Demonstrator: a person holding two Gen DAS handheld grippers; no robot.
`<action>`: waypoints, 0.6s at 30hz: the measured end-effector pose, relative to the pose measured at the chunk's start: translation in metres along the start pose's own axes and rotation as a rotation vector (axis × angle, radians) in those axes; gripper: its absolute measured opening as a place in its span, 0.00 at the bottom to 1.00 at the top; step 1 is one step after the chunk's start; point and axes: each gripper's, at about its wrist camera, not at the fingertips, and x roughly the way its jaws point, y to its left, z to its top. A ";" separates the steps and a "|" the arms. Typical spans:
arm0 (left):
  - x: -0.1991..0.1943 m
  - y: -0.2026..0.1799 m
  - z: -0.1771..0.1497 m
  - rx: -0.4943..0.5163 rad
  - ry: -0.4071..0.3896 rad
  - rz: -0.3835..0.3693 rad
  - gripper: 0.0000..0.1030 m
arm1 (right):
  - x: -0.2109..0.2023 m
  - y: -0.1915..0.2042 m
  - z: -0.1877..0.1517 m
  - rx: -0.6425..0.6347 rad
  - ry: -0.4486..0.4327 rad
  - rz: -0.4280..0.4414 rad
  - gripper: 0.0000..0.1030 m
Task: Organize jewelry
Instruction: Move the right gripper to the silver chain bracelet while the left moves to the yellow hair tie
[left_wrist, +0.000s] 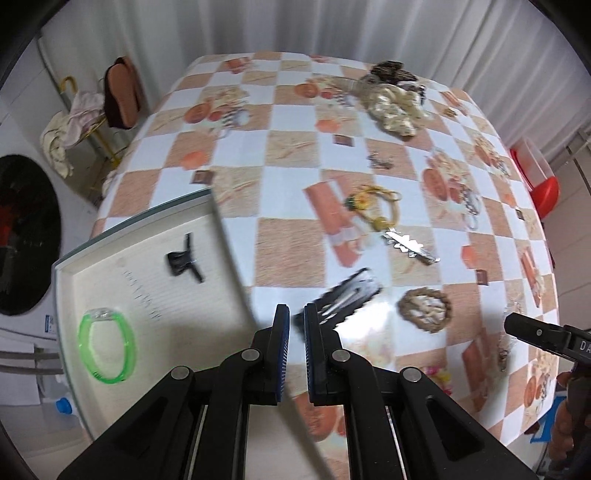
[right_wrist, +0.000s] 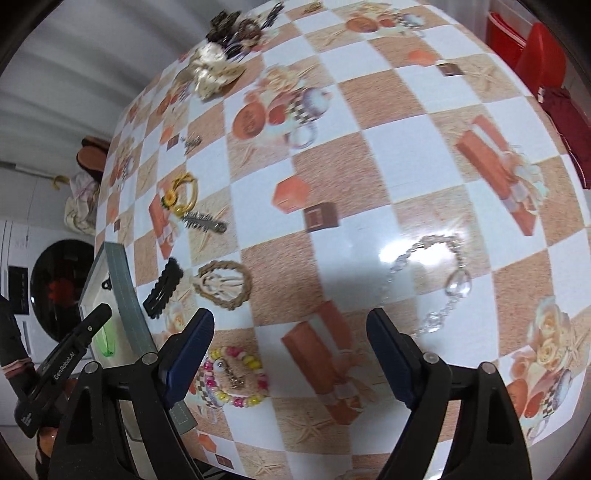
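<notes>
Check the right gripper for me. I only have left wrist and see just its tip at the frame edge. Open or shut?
Observer: The right gripper has its jaws wide open, with nothing between them.
Operator: Anything close to it?
Observer: A pink and yellow beaded bracelet lies on the tablecloth close by the jaws, untouched.
Operator: Other candidates on that side?
Observer: A clear crystal chain lies flat farther out on the right, also untouched.
</notes>
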 end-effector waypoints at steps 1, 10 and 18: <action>0.000 -0.003 0.001 0.003 0.003 -0.006 0.12 | -0.002 -0.004 0.001 0.009 -0.006 -0.004 0.84; 0.022 -0.032 0.009 0.035 -0.004 0.021 1.00 | -0.011 -0.040 0.001 0.082 -0.036 -0.030 0.86; 0.066 -0.047 0.029 0.058 0.014 0.050 1.00 | -0.022 -0.064 0.005 0.119 -0.102 -0.029 0.87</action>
